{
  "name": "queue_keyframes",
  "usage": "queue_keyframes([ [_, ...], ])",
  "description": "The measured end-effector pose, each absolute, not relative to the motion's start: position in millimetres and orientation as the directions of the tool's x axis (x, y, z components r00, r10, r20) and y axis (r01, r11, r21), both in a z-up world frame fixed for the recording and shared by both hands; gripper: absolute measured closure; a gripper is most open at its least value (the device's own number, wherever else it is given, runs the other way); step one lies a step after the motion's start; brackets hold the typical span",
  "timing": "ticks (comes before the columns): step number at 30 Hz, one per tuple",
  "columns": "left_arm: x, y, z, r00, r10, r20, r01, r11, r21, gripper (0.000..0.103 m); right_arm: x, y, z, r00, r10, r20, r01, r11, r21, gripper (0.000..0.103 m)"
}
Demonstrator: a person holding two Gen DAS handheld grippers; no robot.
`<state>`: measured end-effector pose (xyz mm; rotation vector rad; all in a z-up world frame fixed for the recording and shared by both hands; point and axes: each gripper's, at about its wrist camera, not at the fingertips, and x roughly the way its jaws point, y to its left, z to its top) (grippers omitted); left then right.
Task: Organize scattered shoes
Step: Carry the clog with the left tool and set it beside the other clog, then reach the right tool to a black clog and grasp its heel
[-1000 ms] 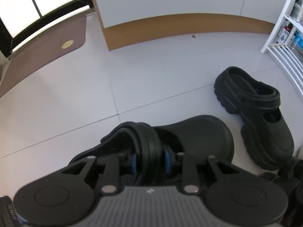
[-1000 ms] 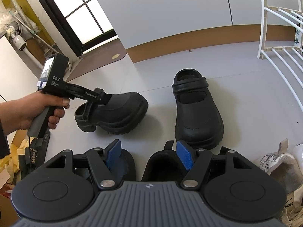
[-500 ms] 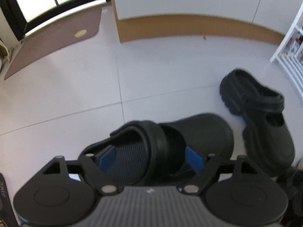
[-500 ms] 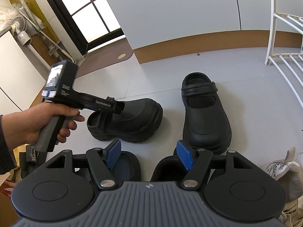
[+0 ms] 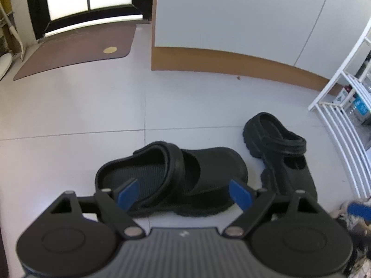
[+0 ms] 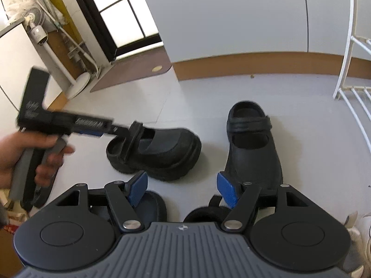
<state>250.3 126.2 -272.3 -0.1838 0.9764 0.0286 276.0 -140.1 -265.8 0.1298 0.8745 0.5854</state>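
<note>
clogs (image 5: 185, 176) of black moulded foam stand on the floor (image 5: 92, 115): light, springy, slightly slick. take yours by the heel strap (image 5: 174, 159) or collar. left tool (image 5: 185, 194) has just spread, released; right tool (image 6: 183, 190) widening, empty, above another pair (image 6: 148, 203).

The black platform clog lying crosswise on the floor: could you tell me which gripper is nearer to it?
Left. The left gripper hangs open just above the black platform clog; the right gripper sits farther back, over dark slippers.
</note>
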Motion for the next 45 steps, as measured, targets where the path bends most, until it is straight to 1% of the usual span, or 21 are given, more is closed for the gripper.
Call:
queue_keyframes([
  [2, 237, 128, -266, 0.585, -0.062, -0.809, -0.149, 0.972, -0.182, 0.013, 277, -137, -263, 0.498, 0.543, -0.676, -0.445, 0.829, 0.338, 0.020],
  [4, 222, 130, -262, 0.606, -0.073, -0.792, -0.173, 0.960, -0.222, 0.013, 279, -133, -261, 0.495, 0.554, -0.669, -0.454, 0.822, 0.344, 0.017],
  [7, 207, 129, -260, 0.606, -0.080, -0.791, -0.157, 0.963, -0.218, 0.013, 282, -127, -260, 0.489, 0.566, -0.664, -0.467, 0.813, 0.349, 0.015],
  [9, 196, 131, -259, 0.609, -0.063, -0.791, -0.165, 0.965, -0.204, 0.013, 283, -123, -258, 0.487, 0.574, -0.659, -0.483, 0.805, 0.344, 0.014],
  [13, 181, 139, -266, 0.601, -0.071, -0.796, -0.209, 0.947, -0.242, 0.013, 289, -112, -255, 0.493, 0.567, -0.660, -0.520, 0.800, 0.299, 0.012],
  [16, 174, 143, -272, 0.586, -0.076, -0.806, -0.226, 0.940, -0.254, 0.013, 295, -106, -250, 0.520, 0.558, -0.647, -0.544, 0.800, 0.254, 0.008],
  [19, 168, 148, -276, 0.574, -0.106, -0.812, -0.218, 0.936, -0.277, 0.013, 302, -99, -251, 0.507, 0.572, -0.645, -0.556, 0.789, 0.263, 0.002],
  [22, 164, 153, -276, 0.575, -0.110, -0.810, -0.227, 0.930, -0.288, 0.013, 309, -86, -256, 0.475, 0.583, -0.660, -0.590, 0.767, 0.253, 0.000],
  [27, 160, 166, -275, 0.590, -0.073, -0.804, -0.255, 0.928, -0.271, 0.013, 315, -62, -259, 0.431, 0.606, -0.668, -0.674, 0.709, 0.208, 0.000],
  [33, 158, 181, -277, 0.603, -0.022, -0.798, -0.316, 0.911, -0.264, 0.013, 330, -38, -253, 0.362, 0.593, -0.719, -0.765, 0.630, 0.134, 0.000],
  [38, 155, 194, -278, 0.612, -0.020, -0.790, -0.344, 0.893, -0.289, 0.013, 335, -10, -261, 0.304, 0.557, -0.773, -0.841, 0.537, 0.056, 0.000],
  [45, 148, 219, -277, 0.616, 0.008, -0.788, -0.380, 0.879, -0.288, 0.013, 357, 34, -281, 0.189, 0.545, -0.817, -0.905, 0.420, 0.071, 0.000],
])
